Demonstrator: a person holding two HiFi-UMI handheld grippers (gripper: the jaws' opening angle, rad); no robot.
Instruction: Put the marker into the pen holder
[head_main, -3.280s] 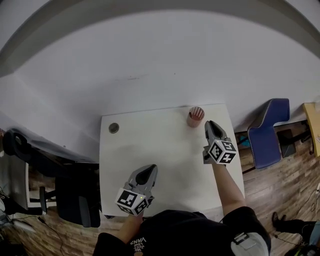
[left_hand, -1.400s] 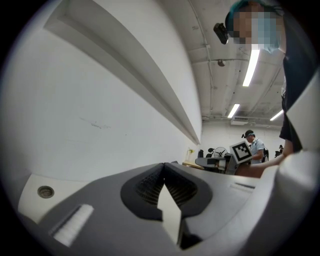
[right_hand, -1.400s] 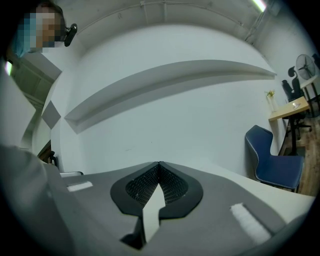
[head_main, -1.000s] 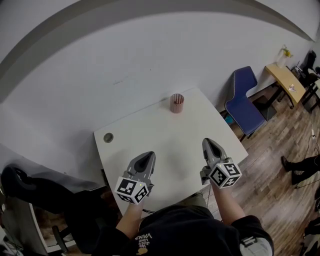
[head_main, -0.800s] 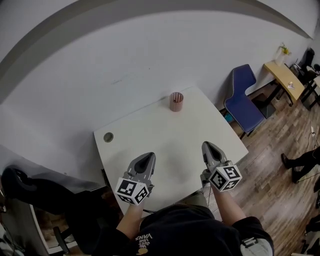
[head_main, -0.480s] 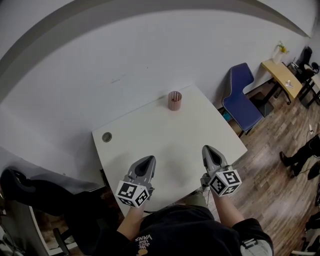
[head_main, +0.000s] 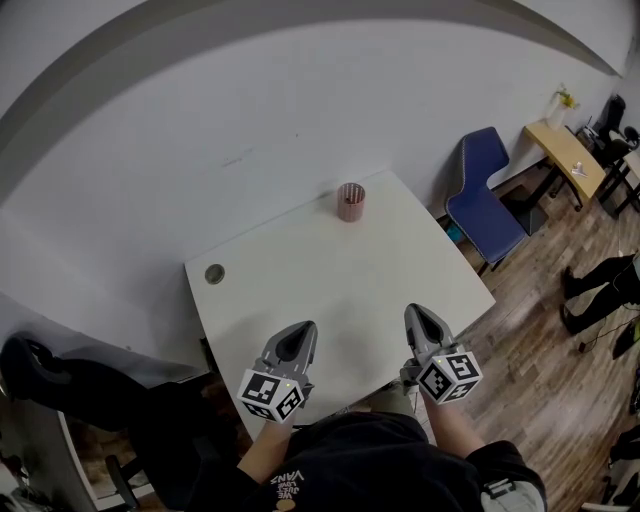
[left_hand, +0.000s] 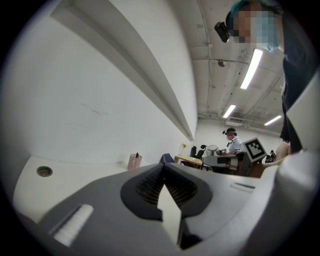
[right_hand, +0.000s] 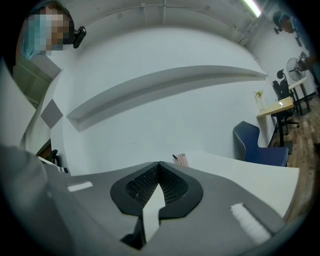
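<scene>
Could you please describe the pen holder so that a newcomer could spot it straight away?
Find the white table against the wall. At its far edge, toward the blue chair, stands the pen holder. It is the only upright thing there: a small pink cup with a dark marker poking out, unlike the flat round grommet on the left.

Smooth matt table (head_main: 330, 270) — wood-plank floor (head_main: 545, 330)

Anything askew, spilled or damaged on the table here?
Nothing stands out. The pen holder stands upright near the far edge of the table, marker inside; left gripper and right gripper are shut and empty.
</scene>
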